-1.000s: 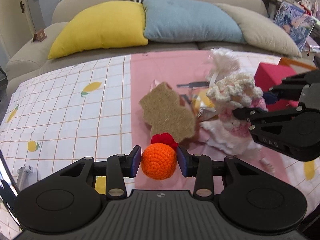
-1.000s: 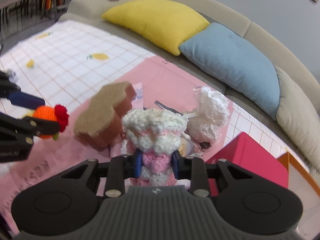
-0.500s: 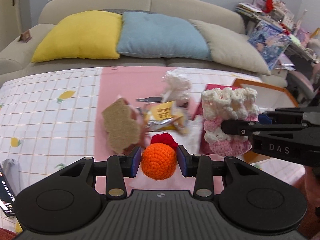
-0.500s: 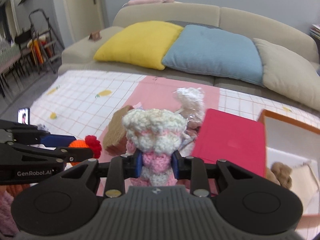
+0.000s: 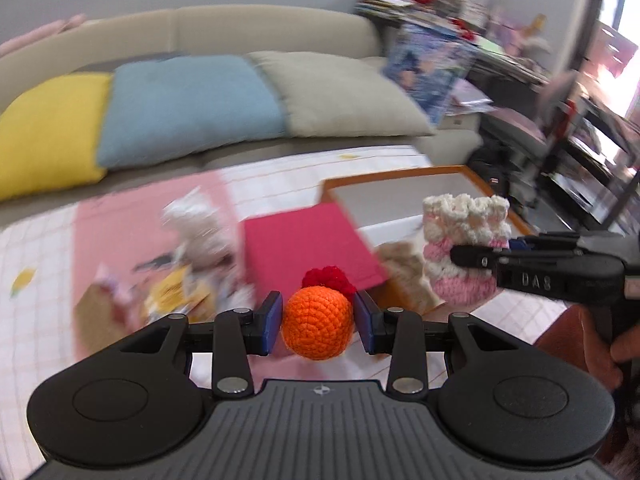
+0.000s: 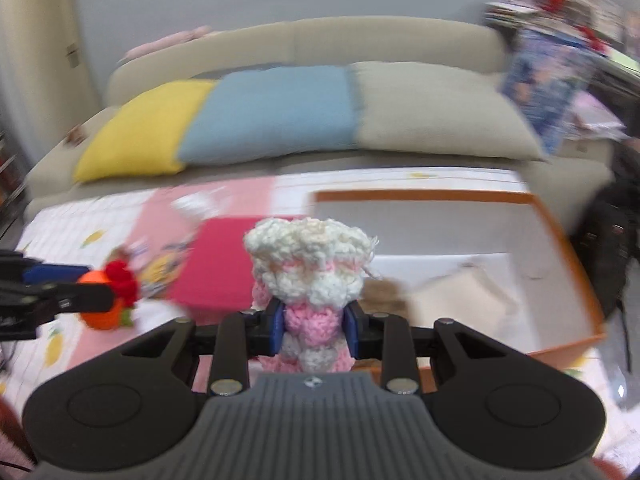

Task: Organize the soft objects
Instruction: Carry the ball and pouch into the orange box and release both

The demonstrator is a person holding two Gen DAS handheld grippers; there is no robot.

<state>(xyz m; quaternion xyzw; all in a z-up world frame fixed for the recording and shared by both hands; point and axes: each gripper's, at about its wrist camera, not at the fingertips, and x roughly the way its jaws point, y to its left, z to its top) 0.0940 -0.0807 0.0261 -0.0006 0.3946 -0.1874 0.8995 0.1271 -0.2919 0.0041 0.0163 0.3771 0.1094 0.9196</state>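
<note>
**Crochet toys held over the desk**

Orange crochet ball (image 5: 318, 328) sits clamped in the left tool (image 5: 318, 322), above the pink cloth. Right tool (image 6: 313, 330), marked "DAS", grips the pink-and-white crochet pouch (image 6: 310, 268) beside the orange-rimmed box (image 6: 560, 236), its far half bare.

Ahead of the right gripper's fingers (image 6: 313, 330) the orange-rimmed box (image 6: 560, 232) lies open, its white floor bare beyond a beige pouch (image 6: 460, 300) and brown plush (image 6: 378, 294). Left of them a red lid (image 6: 224, 264) leans, clutter (image 6: 160, 268) past it.
</note>
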